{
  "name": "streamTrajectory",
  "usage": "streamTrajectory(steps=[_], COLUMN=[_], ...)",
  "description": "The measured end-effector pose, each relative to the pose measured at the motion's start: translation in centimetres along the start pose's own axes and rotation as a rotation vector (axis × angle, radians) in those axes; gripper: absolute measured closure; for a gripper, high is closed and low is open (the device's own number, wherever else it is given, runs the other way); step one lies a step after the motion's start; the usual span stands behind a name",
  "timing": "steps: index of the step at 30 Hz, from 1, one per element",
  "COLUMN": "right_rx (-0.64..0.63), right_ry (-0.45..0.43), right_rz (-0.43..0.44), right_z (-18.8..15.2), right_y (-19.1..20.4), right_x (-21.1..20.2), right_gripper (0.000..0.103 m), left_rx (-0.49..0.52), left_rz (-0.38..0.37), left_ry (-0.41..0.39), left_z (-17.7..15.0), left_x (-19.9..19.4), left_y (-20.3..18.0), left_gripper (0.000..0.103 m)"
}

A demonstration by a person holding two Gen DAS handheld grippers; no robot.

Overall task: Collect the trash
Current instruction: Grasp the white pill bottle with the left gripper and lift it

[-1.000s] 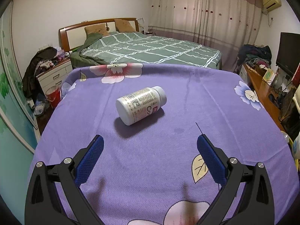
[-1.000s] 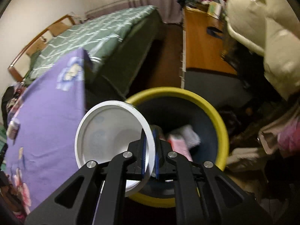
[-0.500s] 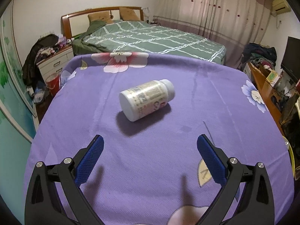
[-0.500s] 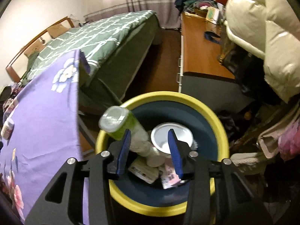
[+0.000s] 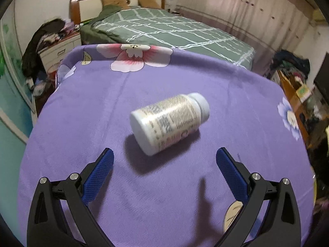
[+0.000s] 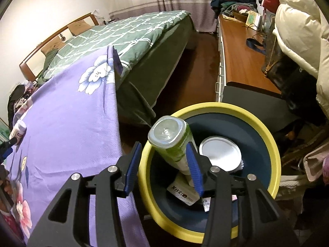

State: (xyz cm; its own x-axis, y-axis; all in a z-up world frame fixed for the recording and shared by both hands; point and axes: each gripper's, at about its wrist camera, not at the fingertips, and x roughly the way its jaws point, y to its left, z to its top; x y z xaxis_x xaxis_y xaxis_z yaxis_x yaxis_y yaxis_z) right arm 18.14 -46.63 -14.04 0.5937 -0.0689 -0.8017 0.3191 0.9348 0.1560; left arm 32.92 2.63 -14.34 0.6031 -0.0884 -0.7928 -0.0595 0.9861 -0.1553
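Observation:
A white pill bottle (image 5: 169, 123) lies on its side on the purple flowered cloth (image 5: 102, 107). My left gripper (image 5: 164, 168) is open and empty, just short of the bottle. It also shows far left in the right wrist view (image 6: 18, 129). My right gripper (image 6: 164, 164) is open and empty above the rim of a yellow-rimmed dark bin (image 6: 273, 150). In the bin lie a white round container (image 6: 220, 154), a green bottle (image 6: 172, 138) standing tilted, and small packets (image 6: 183, 193).
A green bed (image 5: 174, 30) lies beyond the table. A wooden desk (image 6: 242, 51) with clutter and a cream jacket (image 6: 298, 20) stand right of the bin. A bedside cabinet (image 5: 59, 49) with clothes is at the far left.
My right gripper opened and let go of the white round container, which now lies in the bin. My left gripper moved closer to the pill bottle.

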Motion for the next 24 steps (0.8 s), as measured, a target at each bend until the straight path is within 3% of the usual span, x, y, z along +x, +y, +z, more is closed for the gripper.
streamTrajectory(steps=[16,24], right_rx=[0.021,0.030], right_ry=[-0.004,-0.012], right_rz=[0.045,0.053], right_z=[0.5,0.4], right_y=[-0.6,-1.2], right_x=[0.8,0.6], right_gripper=[0.054,0.054], left_rx=[-0.154,-0.198], left_rz=[0.256,0.268], left_ry=[-0.012,0.006], left_z=[2.5,3.1], left_x=[2.7,4.2], left_y=[-3.7,-3.1], left_gripper=[0.005,0.005])
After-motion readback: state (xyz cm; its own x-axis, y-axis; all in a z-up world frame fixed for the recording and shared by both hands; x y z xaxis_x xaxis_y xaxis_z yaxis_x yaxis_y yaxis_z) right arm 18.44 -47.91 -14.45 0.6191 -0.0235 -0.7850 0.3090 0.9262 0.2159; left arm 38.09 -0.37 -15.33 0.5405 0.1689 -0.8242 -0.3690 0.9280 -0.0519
